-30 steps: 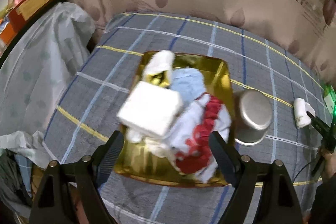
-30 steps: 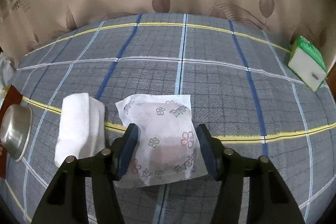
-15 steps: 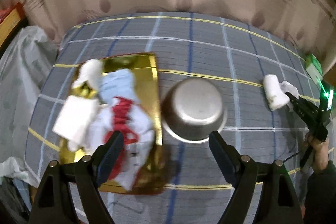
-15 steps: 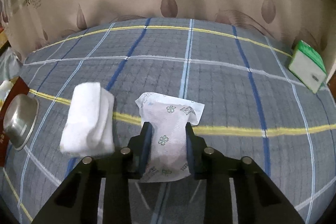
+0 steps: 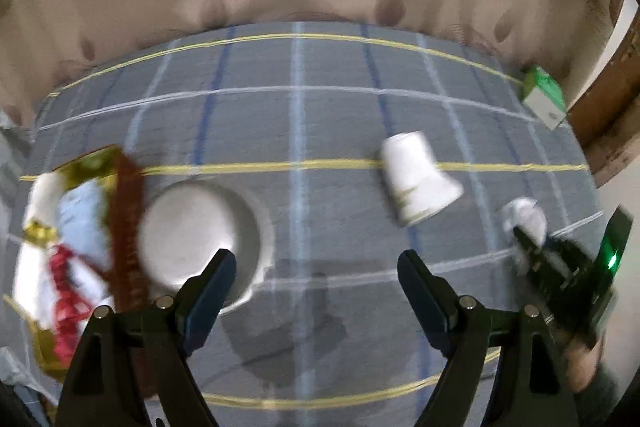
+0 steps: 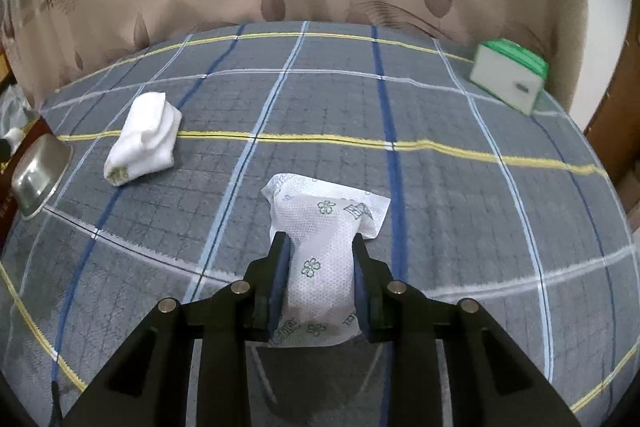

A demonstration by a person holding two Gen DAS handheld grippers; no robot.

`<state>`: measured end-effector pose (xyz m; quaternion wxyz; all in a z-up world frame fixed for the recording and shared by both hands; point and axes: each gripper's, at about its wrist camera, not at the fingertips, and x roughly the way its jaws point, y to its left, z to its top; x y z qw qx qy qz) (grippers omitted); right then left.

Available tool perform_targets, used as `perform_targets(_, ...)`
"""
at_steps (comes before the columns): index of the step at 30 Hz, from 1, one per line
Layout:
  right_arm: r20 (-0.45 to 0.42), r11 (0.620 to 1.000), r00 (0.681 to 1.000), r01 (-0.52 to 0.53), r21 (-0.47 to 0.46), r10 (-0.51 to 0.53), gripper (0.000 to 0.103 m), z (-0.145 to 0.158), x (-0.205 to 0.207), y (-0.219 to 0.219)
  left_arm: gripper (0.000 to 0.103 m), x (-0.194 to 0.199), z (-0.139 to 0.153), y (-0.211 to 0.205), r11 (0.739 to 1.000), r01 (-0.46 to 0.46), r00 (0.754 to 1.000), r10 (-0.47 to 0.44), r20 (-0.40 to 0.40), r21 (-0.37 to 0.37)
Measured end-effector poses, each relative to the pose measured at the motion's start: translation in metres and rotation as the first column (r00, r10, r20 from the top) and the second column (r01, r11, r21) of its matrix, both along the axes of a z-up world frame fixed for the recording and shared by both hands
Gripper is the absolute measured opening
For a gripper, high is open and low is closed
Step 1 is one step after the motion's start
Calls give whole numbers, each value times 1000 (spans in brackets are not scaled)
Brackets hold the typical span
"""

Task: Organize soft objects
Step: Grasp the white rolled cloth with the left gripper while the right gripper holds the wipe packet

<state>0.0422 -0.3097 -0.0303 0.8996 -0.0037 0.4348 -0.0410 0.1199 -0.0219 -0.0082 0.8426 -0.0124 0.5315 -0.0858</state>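
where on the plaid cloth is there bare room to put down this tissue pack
Bare cloth lies between the folded white sock and the green-white box, and ahead of the right gripper holding the flowered tissue pack. Crowded: the gold tray beside the steel bowl.

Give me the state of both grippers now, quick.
Left gripper: open, holding nothing.
Right gripper: closed on the flower-printed white packet.

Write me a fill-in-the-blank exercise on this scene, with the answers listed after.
1. The right gripper is shut on the flower-printed ____.
2. The left gripper holds nothing; its jaws are ____.
3. The rolled white sock lies on the ____ bedspread.
4. The tissue box near the curtain is white and ____.

Answers: pouch; open; plaid; green
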Motion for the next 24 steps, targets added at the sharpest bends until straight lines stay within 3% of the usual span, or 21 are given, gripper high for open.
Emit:
perform_targets(3, 0, 1000, 1000, 2, 6, -2, 27, -1, 0, -1, 85, 16, -2, -25, 998, -5, 1000, 4, -16, -55)
perform_targets(7, 1, 1000, 1000, 1, 19, -1, 28, -1, -1, -3, 85, 34, -9, -53, 997, -32, 999, 30, -29, -70)
perform_targets(17, -1, 1000, 1000, -7, 26, 7, 30, -2, -1, -3, 85, 73, -38, -86, 989, -146, 988, 144, -56, -30)
perform_targets(24, 1, 999, 1000, -6, 52, 6, 31, -2, -1, -7, 85, 82, -61, -96, 985, -169, 981, 168, -96, -11)
